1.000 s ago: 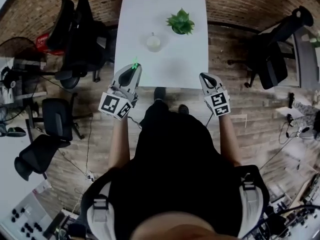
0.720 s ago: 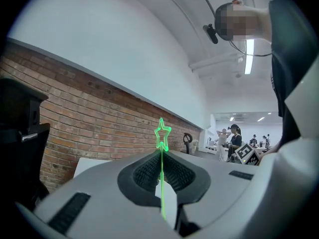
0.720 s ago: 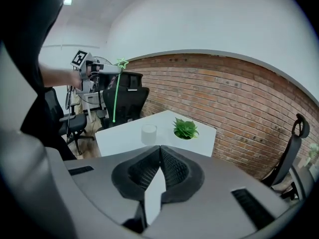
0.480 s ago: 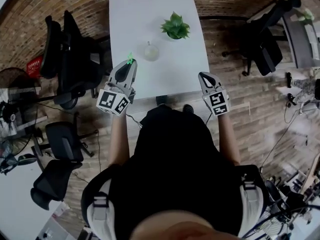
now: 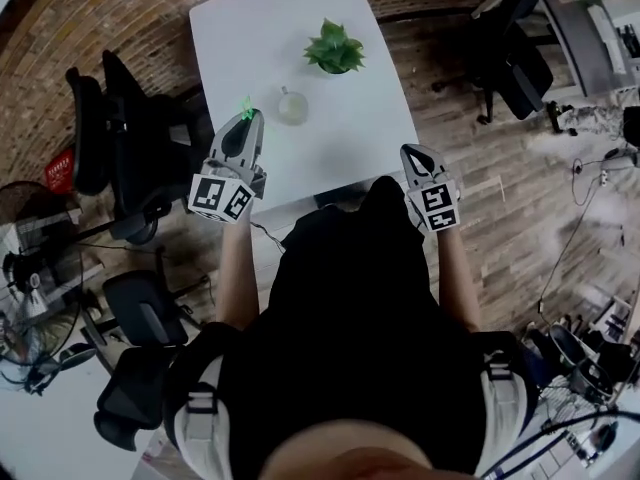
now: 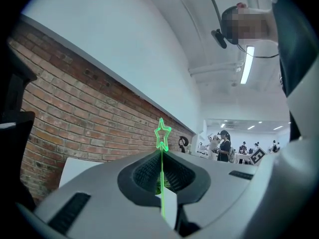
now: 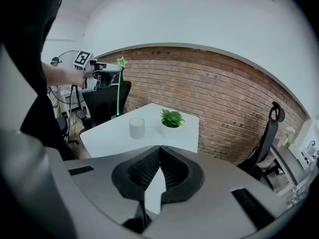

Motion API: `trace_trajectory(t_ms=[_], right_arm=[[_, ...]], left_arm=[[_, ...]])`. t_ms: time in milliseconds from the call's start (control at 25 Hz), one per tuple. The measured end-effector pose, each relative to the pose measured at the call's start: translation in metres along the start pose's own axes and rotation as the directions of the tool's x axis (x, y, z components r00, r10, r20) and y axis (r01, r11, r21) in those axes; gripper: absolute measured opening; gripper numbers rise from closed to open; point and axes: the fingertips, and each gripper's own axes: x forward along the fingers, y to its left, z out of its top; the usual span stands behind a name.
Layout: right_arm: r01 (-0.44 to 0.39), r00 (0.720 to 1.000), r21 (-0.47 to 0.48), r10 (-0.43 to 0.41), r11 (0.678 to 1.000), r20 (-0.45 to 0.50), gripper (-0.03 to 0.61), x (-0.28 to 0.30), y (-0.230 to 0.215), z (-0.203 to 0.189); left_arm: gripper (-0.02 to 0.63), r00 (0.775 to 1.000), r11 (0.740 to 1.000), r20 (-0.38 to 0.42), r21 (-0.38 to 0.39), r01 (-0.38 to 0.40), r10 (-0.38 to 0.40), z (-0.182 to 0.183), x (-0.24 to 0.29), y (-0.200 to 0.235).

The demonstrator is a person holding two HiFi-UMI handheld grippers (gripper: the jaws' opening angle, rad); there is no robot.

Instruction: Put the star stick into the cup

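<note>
Fingers (image 6: 99, 193) of the left gripper (image 6: 160, 152) are pressed together on the star stick (image 6: 161, 171), a thin green rod pinched upright between the pads. Its outlined star stands just above the jaw tips. In the right gripper view the stick shows in the upper left of the frame. It is gripped close under the star, and most of its length hangs straight down below the jaws. Its lower end hangs left of the cup (image 5: 291, 106) and apart from it.

The cup is pale and upright, and stands on the white table (image 5: 250, 28) near the middle of the top. In the head view the green star shows just left of the cup, over the left part of the table. A small green potted plant (image 5: 333, 48) stands above and to the right of the cup in that frame, near it but not touching.

Lower right of the table in the head view is the right gripper (image 7: 160, 148), held off the near edge. Its jaws are closed tip to tip with nothing between them, and its own view looks across the table at the cup and the plant.

Black office chairs (image 5: 110, 118) fill the left of the head view beside the table. Another chair (image 7: 269, 133) stands at the right of the right gripper view, against the brick wall (image 7: 224, 88).
</note>
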Motion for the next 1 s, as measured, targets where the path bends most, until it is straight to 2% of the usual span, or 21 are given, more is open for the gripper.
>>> trace_trajectory(t_ms=[280, 560, 800, 1000], right_arm=[[-0.003, 1.000, -0.006, 0.003, 1.000, -0.026, -0.002, 0.005, -0.001, -0.003], [-0.034, 0.999, -0.041, 0.033, 0.999, -0.026, -0.002, 0.019, -0.017, 0.006], [-0.061, 0.998, -0.072, 0.059, 0.996, -0.030, -0.002, 0.032, -0.022, 0.018], [-0.069, 0.996, -0.075, 0.065, 0.995, -0.055, -0.002, 0.035, -0.025, 0.013]], left_arm=[[0.026, 0.999, 1.000, 0.032, 0.019, 0.022, -0.022, 0.003, 0.018, 0.010], [0.026, 0.998, 0.998, 0.047, 0.025, -0.050, 0.049, -0.002, 0.031, 0.026], [0.026, 0.996, 0.996, 0.036, -0.011, -0.084, 0.085, -0.016, 0.041, 0.039], [0.026, 0.991, 0.990, 0.035, -0.065, -0.124, 0.127, -0.032, 0.051, 0.054]])
